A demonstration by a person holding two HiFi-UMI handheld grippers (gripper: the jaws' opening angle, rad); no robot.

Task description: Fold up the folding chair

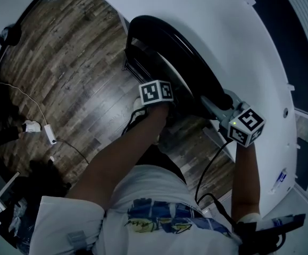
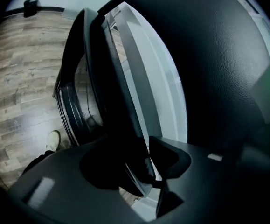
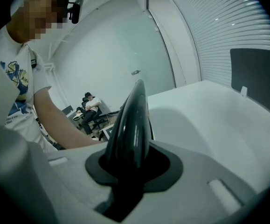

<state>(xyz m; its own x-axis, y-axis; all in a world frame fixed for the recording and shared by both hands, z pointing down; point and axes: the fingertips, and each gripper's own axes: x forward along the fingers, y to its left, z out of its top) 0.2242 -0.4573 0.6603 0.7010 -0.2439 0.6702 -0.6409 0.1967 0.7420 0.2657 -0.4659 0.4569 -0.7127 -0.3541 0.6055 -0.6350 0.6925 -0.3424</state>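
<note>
The black folding chair (image 1: 164, 36) stands folded nearly flat on edge beside a white round table (image 1: 223, 25). My left gripper (image 1: 169, 101) is at the chair's near edge, under its marker cube. In the left gripper view a thin black panel edge (image 2: 125, 125) of the chair lies between the jaws of the left gripper (image 2: 146, 164), with a light sliver showing on the right side, so the jaws stand open around it. My right gripper (image 1: 209, 101) holds the chair's upper rim further right. There the glossy black rim (image 3: 132, 120) fills the gap of the right gripper (image 3: 128, 171), which is shut on it.
Dark wood floor (image 1: 74, 62) spreads to the left, with a white adapter and its cable (image 1: 34, 126) lying on it. My shoe (image 1: 139, 110) is just below the left cube. The table (image 3: 218, 125) sits close behind the chair. A person sits on an office chair (image 3: 90, 108) far off.
</note>
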